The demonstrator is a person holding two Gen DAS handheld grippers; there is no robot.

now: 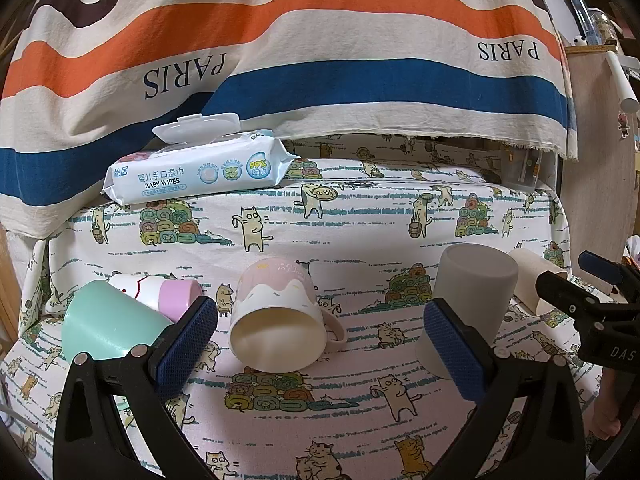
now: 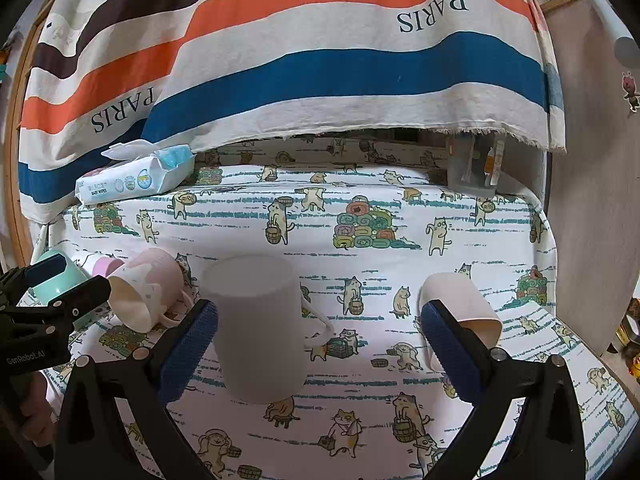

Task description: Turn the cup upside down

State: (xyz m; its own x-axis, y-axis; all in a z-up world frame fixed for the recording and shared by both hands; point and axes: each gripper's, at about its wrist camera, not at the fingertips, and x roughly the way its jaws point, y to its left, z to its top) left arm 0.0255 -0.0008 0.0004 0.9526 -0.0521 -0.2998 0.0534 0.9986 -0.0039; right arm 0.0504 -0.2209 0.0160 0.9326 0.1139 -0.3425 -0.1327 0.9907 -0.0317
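Observation:
A pink-and-white mug point(image 1: 276, 320) lies on its side on the cat-print cloth, mouth toward me; it also shows in the right wrist view point(image 2: 146, 292). My left gripper point(image 1: 320, 344) is open around it, not touching. A grey mug point(image 2: 258, 328) stands upside down between the fingers of my open right gripper point(image 2: 320, 344), nearer the left pad point(image 2: 188, 344); it also shows in the left wrist view point(image 1: 472, 292). A cream cup point(image 2: 460, 312) lies on its side by the right pad. A mint cup point(image 1: 108, 320) lies on its side at the left.
A white bottle with a lilac cap point(image 1: 160, 292) lies behind the mint cup. A pack of baby wipes point(image 1: 196, 168) sits at the back left under a hanging striped cloth point(image 1: 320, 60). A clear container point(image 2: 476, 168) stands at the back right. A wooden panel point(image 2: 592, 200) borders the right.

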